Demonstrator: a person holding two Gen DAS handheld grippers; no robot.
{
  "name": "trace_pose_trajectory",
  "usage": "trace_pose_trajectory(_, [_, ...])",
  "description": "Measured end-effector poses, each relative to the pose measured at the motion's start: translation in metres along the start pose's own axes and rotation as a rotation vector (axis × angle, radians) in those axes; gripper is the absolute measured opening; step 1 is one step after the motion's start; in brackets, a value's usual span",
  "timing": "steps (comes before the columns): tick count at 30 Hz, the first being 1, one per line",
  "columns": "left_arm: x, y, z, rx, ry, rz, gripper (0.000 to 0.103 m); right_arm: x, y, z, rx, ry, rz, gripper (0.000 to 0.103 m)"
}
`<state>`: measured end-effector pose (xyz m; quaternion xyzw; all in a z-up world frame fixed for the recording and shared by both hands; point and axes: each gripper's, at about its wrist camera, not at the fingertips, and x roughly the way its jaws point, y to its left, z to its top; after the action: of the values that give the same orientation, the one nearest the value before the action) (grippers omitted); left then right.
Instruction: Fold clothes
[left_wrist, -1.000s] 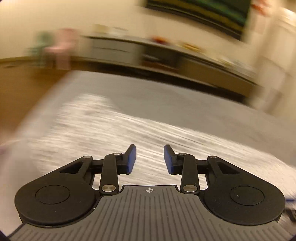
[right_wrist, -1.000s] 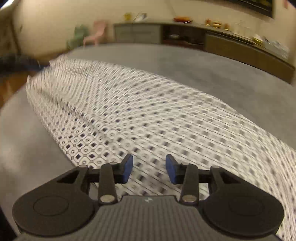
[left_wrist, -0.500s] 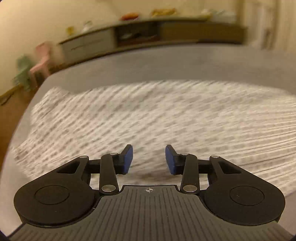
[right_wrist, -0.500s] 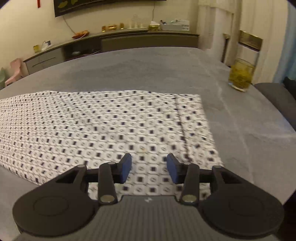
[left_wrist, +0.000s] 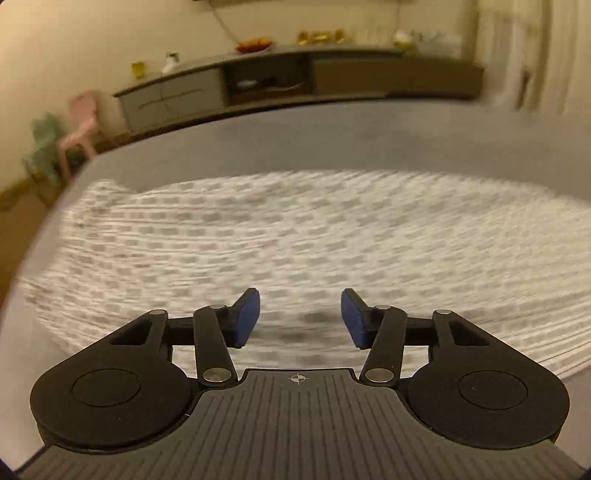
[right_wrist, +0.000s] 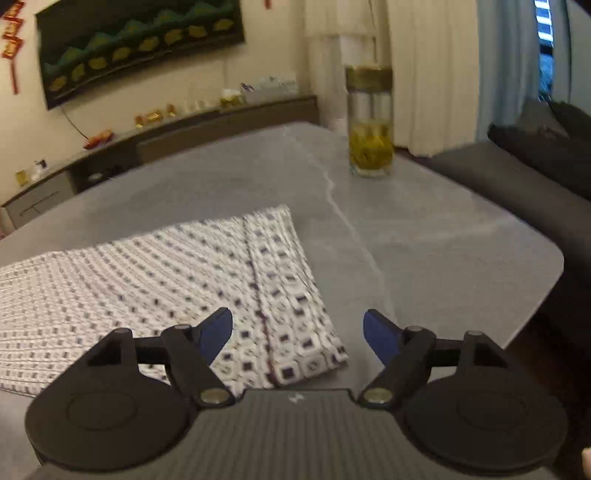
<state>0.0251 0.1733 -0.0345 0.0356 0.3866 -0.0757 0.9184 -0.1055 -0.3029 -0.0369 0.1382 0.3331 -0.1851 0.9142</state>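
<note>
Patterned cloth (right_wrist: 155, 280) lies flat on the grey worktop (right_wrist: 424, 236), spread long from left to right, reaching the worktop's left edge in the left view. Its right end sits near the middle of the worktop, well short of the right edge. White fabric with small dark squares; a stitched seam runs parallel to the right end, just inside it. Looks like one or more flat layers; how many, cannot tell. Left view is motion-blurred, so the pattern smears there.

Right tool (right_wrist: 297, 336) is wide open, nothing between its pads, poised above the cloth's near right corner; left pad is over fabric, right pad over bare worktop. Left tool (left_wrist: 300, 317) is open too, a bit narrower, empty, over the near edge of the cloth (left_wrist: 295, 236) further left.

Key relation: the cloth lies ahead of and below both tools, long axis crosswise to them. The right tool is nearer the right end and corner, the left nearer the left part. This flat lie fits either a spread garment awaiting a fold or one already folded lengthwise.

A glass jar (right_wrist: 370, 122) stands near the worktop's far right, well apart from the cloth.
</note>
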Motion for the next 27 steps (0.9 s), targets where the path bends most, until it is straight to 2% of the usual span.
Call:
trace_pose_trajectory(1, [-0.001,-0.019,0.004,0.004,0.000,-0.053,0.044,0.004,0.002,-0.005,-0.013,0.001,-0.001,0.074])
trace_pose_trajectory(3, [-0.002,-0.069,0.014,0.032,0.006,-0.177,0.048,0.007,0.010,-0.009,-0.065,0.000,0.007,0.053])
trace_pose_trajectory(5, [-0.003,-0.121,0.024,0.062,0.011,-0.303,0.051,0.008,0.019,-0.011,-0.132,-0.002,0.025,0.022])
trace_pose_trajectory(8, [-0.003,-0.217,0.044,0.165,0.038,-0.449,0.055,0.007,0.030,-0.014,-0.209,-0.015,0.029,0.013])
trace_pose_trajectory(13, [-0.003,-0.380,0.077,0.347,0.085,-0.684,0.067,-0.016,0.051,-0.030,-0.490,-0.142,-0.079,0.013])
trace_pose_trajectory(18, [0.033,-0.495,0.061,0.539,0.196,-0.666,0.069,-0.037,0.063,-0.034,-0.680,-0.253,-0.132,0.012])
trace_pose_trajectory(19, [0.042,-0.511,0.057,0.570,0.210,-0.637,0.068,-0.041,0.066,-0.036,-0.698,-0.268,-0.127,0.012])
trace_pose_trajectory(20, [0.052,-0.519,0.054,0.587,0.220,-0.601,0.059,-0.044,0.068,-0.038,-0.708,-0.280,-0.118,0.012])
trace_pose_trajectory(21, [0.062,-0.524,0.051,0.599,0.230,-0.567,0.045,-0.045,0.070,-0.038,-0.713,-0.289,-0.105,0.012])
trace_pose_trajectory(22, [0.067,-0.519,0.051,0.583,0.224,-0.556,0.008,-0.048,0.071,-0.039,-0.715,-0.299,-0.090,0.013])
trace_pose_trajectory(23, [0.070,-0.510,0.053,0.556,0.213,-0.555,0.000,-0.052,0.071,-0.040,-0.704,-0.308,-0.063,0.015])
trace_pose_trajectory(24, [0.073,-0.502,0.055,0.530,0.201,-0.554,0.000,-0.056,0.068,-0.039,-0.684,-0.322,-0.019,0.019])
trace_pose_trajectory(26, [0.069,-0.461,0.068,0.408,0.165,-0.555,0.000,-0.068,0.057,-0.035,-0.612,-0.341,0.104,0.057])
trace_pose_trajectory(27, [0.067,-0.439,0.076,0.342,0.145,-0.556,0.000,-0.077,0.050,-0.031,-0.554,-0.355,0.177,0.059])
